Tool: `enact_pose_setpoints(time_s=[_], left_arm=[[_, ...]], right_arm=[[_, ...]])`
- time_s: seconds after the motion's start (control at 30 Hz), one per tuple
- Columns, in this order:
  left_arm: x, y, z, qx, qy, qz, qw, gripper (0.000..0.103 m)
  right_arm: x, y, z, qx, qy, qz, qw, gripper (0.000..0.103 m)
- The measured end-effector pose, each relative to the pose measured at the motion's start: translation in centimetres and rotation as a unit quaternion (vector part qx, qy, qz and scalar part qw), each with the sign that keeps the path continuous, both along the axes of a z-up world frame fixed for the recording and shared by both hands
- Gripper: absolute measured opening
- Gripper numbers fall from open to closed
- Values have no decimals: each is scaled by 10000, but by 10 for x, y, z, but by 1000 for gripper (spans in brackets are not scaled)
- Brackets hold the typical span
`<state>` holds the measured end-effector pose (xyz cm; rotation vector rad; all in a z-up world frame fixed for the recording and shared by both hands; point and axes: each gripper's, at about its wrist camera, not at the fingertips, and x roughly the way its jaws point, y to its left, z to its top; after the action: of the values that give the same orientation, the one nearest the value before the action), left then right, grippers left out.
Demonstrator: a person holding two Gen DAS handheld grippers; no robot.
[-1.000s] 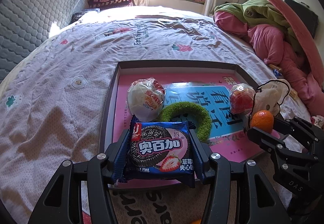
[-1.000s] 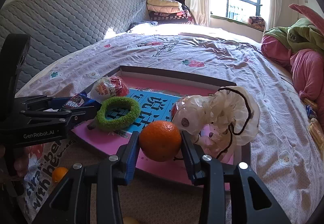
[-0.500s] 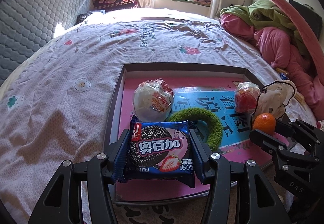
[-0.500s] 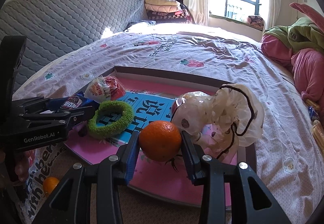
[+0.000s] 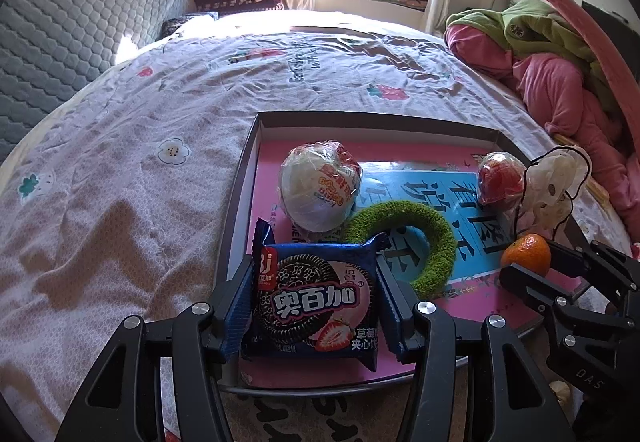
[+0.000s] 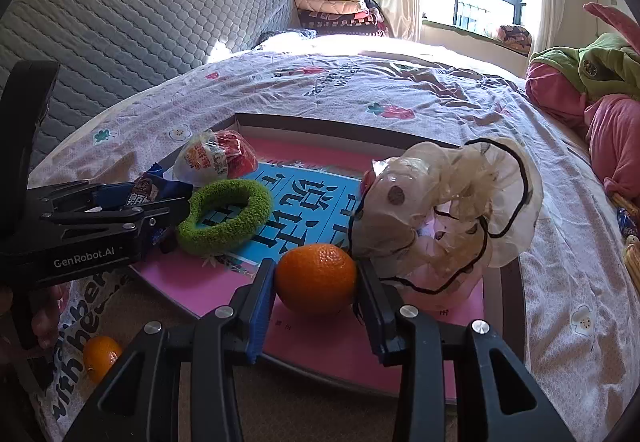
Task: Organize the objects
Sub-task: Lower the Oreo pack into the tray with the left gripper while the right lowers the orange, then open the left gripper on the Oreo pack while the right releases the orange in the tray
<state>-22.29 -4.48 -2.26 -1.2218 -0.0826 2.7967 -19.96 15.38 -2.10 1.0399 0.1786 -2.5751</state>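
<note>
The left gripper [image 5: 316, 306] has its fingers [image 5: 234, 302] pinching a blue cookie packet with a dark round cookie and a strawberry printed on it [image 5: 314, 300]. The packet is held flat over the near left corner of a shallow box with a pink floor and a blue picture inside [image 5: 244, 178].

The right gripper [image 6: 316, 282] has its fingers [image 6: 260, 302] pinching a small round orange fruit [image 6: 316, 278]. The orange is held just above the near edge of the box.

Inside the box sit a white ball-shaped snack in clear wrap with red and orange print [image 5: 320, 190], a fuzzy green ring [image 5: 416, 242] just beside it, and a small red snack in clear wrap [image 5: 500, 180] at the far right. A crinkly see-through hair tie with a black string edge [image 6: 444, 210] lies near the orange.

The box rests on a bed with a pale flowery sheet [image 5: 120, 170]. Another little orange fruit [image 6: 100, 358] lies outside the box, near the left gripper's handle.
</note>
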Motion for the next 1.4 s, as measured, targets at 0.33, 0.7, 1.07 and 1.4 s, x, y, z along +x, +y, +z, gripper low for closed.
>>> enact_pose_setpoints(time_s=[0.33,0.7,1.07,1.4], left_arm=[[5,1,1,-42,-34,-30,10000,57],[10,10,3,-230,25,-127,9997,57],[15,16,11,-218,49,-199,9996,57],[17,14,17,-184,69,-169,9997,57]], right_arm=[[2,1,0,-55,-49,20,10000,41],[4,2,-1,-62,-74,-7,10000,41],[4,2,0,-90,-73,-2,9999,41],[8,2,6,-136,-33,-9,9999,41]])
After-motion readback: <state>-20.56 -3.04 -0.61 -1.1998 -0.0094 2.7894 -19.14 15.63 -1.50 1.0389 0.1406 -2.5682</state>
